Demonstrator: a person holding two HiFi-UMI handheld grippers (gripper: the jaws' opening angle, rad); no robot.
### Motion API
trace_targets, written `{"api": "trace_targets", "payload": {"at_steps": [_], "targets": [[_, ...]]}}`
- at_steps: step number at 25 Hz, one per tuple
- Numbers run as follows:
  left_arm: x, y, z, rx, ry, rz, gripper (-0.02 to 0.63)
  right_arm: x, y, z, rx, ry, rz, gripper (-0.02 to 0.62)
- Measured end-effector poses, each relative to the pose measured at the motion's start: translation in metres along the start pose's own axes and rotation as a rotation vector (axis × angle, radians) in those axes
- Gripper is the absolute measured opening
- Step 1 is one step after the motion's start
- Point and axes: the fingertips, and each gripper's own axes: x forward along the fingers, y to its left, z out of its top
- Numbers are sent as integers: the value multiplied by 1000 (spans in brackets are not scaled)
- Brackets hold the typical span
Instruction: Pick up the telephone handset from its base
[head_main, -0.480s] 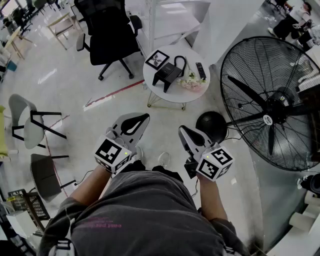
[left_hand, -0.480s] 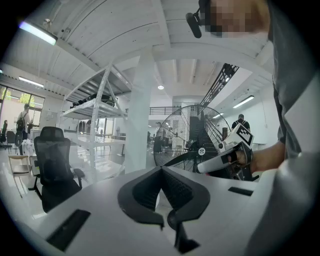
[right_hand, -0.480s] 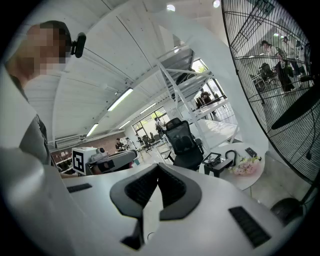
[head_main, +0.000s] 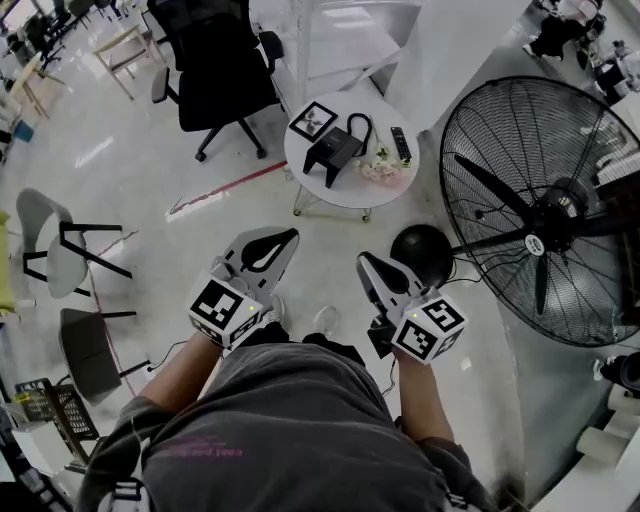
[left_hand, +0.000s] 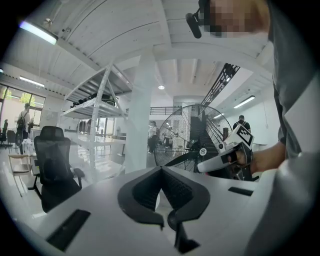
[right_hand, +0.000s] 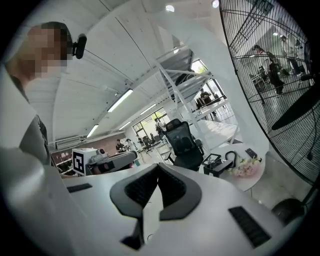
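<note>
A black telephone (head_main: 333, 150) stands on a small round white table (head_main: 350, 190), with its curved handset (head_main: 358, 124) resting on the base. In the right gripper view the telephone (right_hand: 219, 165) and its handset (right_hand: 230, 156) show far ahead. My left gripper (head_main: 288, 236) and right gripper (head_main: 364, 260) hang close to the person's body above the floor, well short of the table. Both are shut with nothing between the jaws, as the left gripper (left_hand: 161, 170) and the right gripper (right_hand: 159, 167) show in their own views.
On the table also lie a framed picture (head_main: 314, 118), a black remote (head_main: 400, 143) and pale flowers (head_main: 378, 168). A large black floor fan (head_main: 545, 210) stands to the right, its round base (head_main: 422, 250) near my right gripper. A black office chair (head_main: 215, 70) stands behind the table.
</note>
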Motion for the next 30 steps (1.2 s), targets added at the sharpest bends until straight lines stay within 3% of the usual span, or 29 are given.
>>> {"api": "trace_targets", "payload": {"at_steps": [6,30], "targets": [[10,-4,-1,0,6,1,14,-5,-11,10,25,-46,-11,20],[55,-47,5,31,-9,33,14,-46,-53,31,-42,-65,13,21]]}}
